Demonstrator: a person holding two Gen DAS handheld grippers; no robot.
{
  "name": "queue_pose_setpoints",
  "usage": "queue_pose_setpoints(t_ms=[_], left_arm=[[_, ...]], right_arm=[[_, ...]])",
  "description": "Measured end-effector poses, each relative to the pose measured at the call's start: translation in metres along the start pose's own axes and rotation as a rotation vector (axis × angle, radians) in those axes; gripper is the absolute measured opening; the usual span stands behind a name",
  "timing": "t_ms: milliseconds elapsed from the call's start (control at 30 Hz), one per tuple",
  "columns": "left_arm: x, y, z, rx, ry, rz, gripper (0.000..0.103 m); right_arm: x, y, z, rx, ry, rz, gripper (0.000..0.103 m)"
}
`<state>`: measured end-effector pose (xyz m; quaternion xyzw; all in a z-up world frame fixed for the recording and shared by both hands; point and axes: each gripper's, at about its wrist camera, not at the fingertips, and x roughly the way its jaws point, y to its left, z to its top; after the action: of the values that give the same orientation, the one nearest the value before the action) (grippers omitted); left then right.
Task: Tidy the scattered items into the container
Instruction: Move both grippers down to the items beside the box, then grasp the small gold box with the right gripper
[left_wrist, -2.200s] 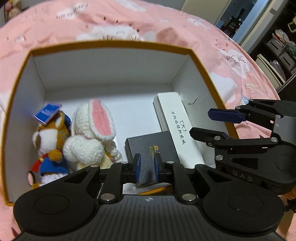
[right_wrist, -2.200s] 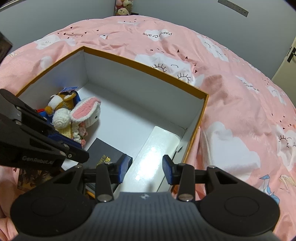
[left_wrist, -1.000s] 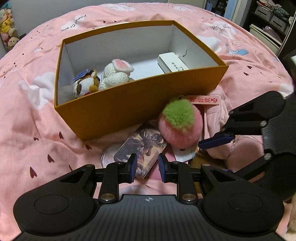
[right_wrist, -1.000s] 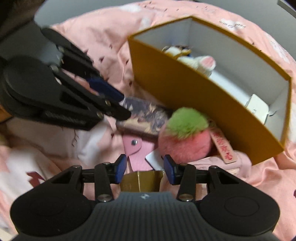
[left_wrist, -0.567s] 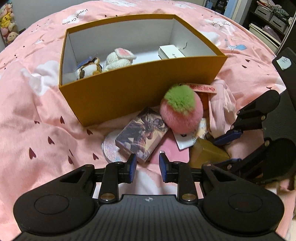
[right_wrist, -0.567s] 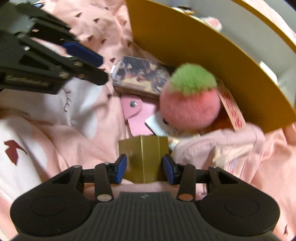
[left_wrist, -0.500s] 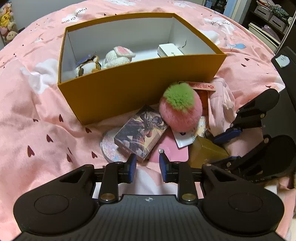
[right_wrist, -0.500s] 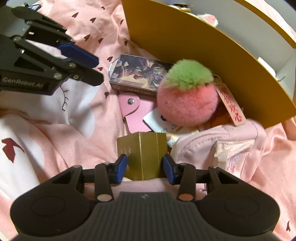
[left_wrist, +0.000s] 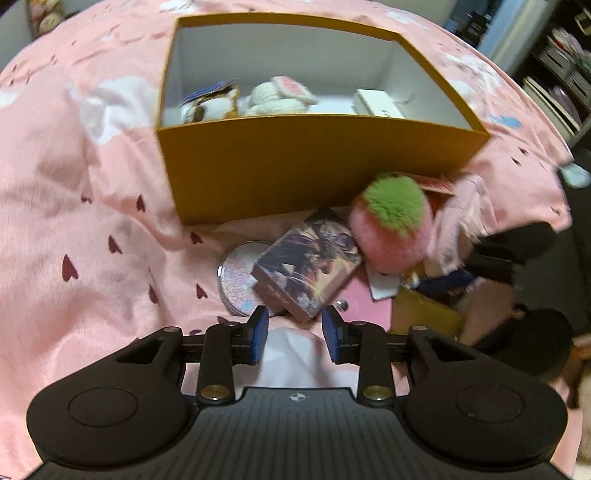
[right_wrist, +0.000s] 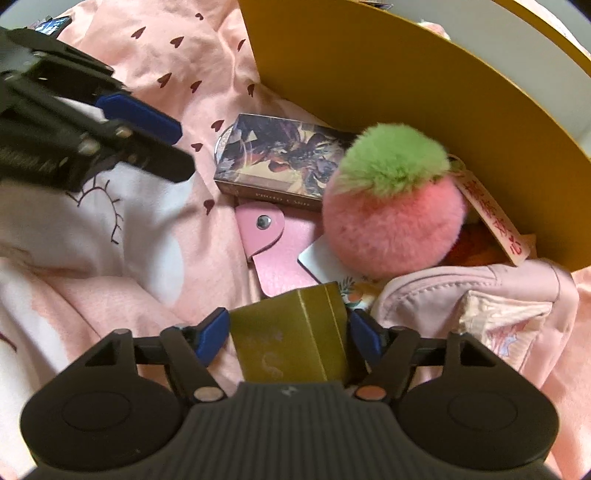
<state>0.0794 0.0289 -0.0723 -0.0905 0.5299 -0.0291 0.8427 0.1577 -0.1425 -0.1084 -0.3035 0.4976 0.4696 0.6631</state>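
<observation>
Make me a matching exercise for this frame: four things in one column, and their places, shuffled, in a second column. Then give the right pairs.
Things:
1. gold box
2. fluffy strawberry
3. white bunny plush
4. round silver disc

Places:
A. inside the orange container
B. partly under the illustrated card box
C. between the right gripper jaws
D. outside, beside the container's wall

Pairs: 1-C, 2-D, 3-A, 4-B

Dim, warm indoor light; motion blur throughout (worst rightward), fisheye bending the edges, dark vignetted corners.
</observation>
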Motion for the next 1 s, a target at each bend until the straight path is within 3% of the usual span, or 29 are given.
queue_pose_setpoints(t_ms=[200, 333, 600, 667, 700, 833, 1000], left_arm=[[0.012, 0.012, 0.007, -0.044, 0.021, 0.005, 0.037], [0.015, 0.011, 0.007, -0.034, 0.027, 0.004, 0.037], [0.012, 0.011, 0.005, -0.032, 0.025, 0.000, 0.037], [0.012, 0.012, 0.005, -0.031, 0.027, 0.001, 0.037], [0.012, 0.011, 0.005, -0.030, 0.027, 0.002, 0.037], [0.012, 0.009, 0.004, -0.016, 0.022, 0.005, 0.037], [0.011, 0.008, 0.003, -0.008, 0.021, 0.007, 0.037]], right_arm=[[-0.018, -0.007, 0.001, 0.031, -0.008, 0.042, 0.043], [-0.028, -0.002, 0.007, -0.004, -0.003, 0.121, 0.041], [-0.022, 0.002, 0.020, -0.101, 0.042, 0.102, 0.042], [-0.021, 0.000, 0.022, -0.128, 0.053, 0.087, 0.047], [-0.019, 0.000, 0.022, -0.146, 0.067, 0.074, 0.055], [-0.009, -0.010, 0.022, -0.161, 0.137, 0.098, 0.055], [0.001, -0.013, 0.025, -0.177, 0.162, 0.119, 0.068]])
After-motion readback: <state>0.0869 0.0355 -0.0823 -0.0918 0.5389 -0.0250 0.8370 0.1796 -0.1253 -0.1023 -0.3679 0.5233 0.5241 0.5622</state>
